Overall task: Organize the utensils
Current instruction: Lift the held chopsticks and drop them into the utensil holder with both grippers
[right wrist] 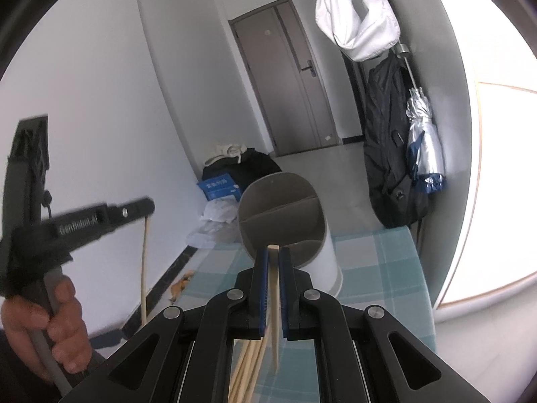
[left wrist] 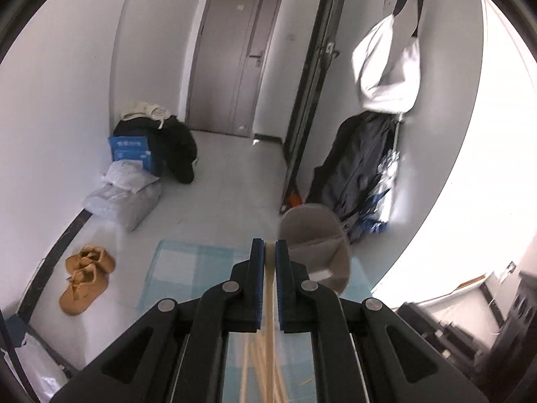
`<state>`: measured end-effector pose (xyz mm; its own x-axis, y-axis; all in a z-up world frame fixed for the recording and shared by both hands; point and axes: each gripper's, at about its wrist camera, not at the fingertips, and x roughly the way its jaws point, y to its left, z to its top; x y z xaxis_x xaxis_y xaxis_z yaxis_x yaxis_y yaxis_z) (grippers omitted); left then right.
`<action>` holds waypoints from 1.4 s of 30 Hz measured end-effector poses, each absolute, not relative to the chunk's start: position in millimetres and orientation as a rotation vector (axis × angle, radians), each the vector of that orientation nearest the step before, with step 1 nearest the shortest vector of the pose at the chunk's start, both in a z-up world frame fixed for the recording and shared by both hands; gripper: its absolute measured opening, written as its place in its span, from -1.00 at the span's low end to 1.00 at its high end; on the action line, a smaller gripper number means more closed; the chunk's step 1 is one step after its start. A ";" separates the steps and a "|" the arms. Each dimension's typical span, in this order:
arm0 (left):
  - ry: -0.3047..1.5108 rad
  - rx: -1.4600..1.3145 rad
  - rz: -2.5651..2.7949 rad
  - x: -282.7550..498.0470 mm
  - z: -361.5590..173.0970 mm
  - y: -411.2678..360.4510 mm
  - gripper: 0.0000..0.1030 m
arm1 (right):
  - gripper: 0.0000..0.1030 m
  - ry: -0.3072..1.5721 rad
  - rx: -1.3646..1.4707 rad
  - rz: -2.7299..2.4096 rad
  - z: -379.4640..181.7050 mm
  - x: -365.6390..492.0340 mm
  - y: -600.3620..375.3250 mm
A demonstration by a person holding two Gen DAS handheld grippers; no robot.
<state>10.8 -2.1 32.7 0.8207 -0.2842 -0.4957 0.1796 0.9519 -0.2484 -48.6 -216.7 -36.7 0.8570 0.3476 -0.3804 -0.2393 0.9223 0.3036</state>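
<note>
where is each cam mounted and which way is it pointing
Left wrist: sits on the left gripper, looking along its fingers, shut on a chopstick, over the checked tablecloth toward the grey door; only the gripper shows.
Right wrist: sits on the right gripper, shut on another chopstick, facing the divided utensil holder; the left gripper and the person's left hand show at left.
Shared: holder, door, tablecloth, hanging white bag.

Only "GenRobot.AI" can be made out, printed in pale letters on the black left gripper [right wrist: 147,206]; the blue cardboard box [right wrist: 220,185] beside the grey door [right wrist: 285,77] has unreadable print.
</note>
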 end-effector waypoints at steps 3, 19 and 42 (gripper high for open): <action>0.521 -0.208 -0.266 17.4 44.8 -2.5 -0.95 | -0.90 0.426 0.256 0.315 -31.8 -51.4 -219.1; 0.328 -0.238 -0.343 78.3 102.7 -17.8 -0.95 | -0.90 0.299 0.297 0.317 63.0 -11.4 -261.9; 0.205 -0.156 -0.478 145.4 55.2 -27.5 -0.95 | -0.90 0.337 0.286 0.338 64.6 114.8 -254.5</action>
<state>145.4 -27.5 55.2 0.8681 -0.4703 -0.1587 0.4390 0.8767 -0.1967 114.8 -254.5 64.6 0.8891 0.3677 -0.2725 -0.2740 0.9046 0.3266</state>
